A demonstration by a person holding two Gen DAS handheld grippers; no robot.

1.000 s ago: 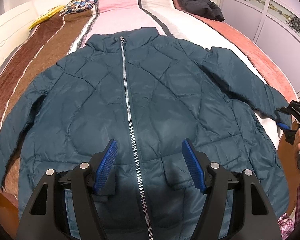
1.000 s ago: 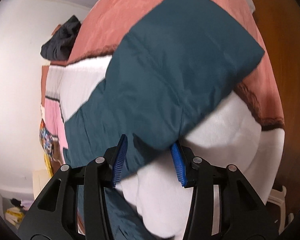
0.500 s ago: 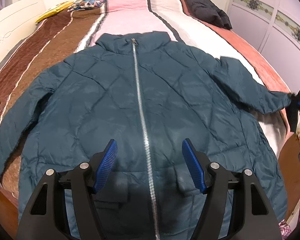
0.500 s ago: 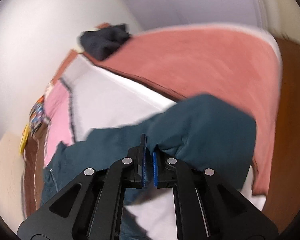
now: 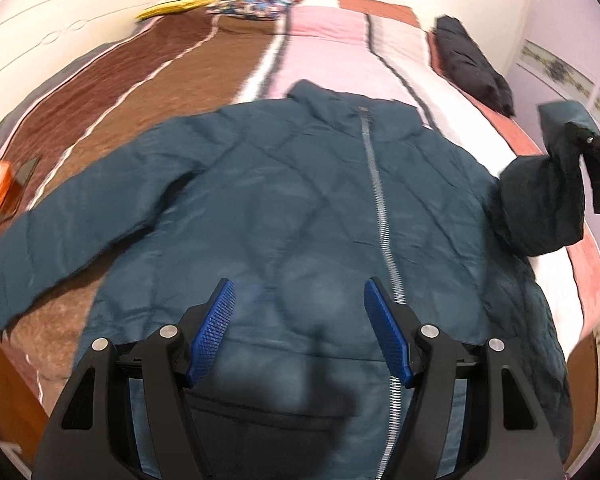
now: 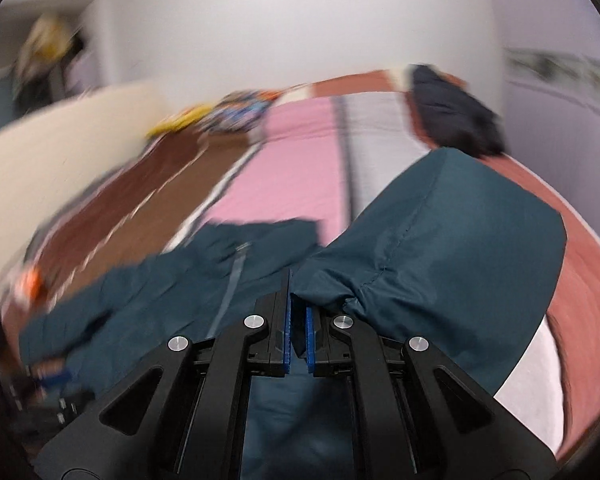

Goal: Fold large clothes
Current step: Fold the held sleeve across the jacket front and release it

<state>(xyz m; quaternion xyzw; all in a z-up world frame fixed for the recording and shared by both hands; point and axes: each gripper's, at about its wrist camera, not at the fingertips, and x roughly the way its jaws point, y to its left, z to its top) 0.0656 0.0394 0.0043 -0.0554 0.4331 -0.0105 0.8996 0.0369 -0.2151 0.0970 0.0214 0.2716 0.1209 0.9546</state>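
Bed [image 5: 228, 92]: striped cover, teal jacket [image 5: 284, 216] spread flat.
Left gripper [image 5: 300, 332]: angled down above hem, fingers wide, empty.
Right gripper [image 6: 298, 334]: raised, fingers pinching sleeve cuff [image 6: 452, 264].

Dark teal quilted jacket [image 5: 284, 208], zipped shut along a silver zipper [image 5: 380, 216], spread front-up across the striped bed [image 5: 172, 80] with collar toward the headboard. One sleeve [image 5: 60, 236] stretched flat to the side. Other sleeve [image 6: 452, 248] lifted off the bed, cuff bunched and raised.
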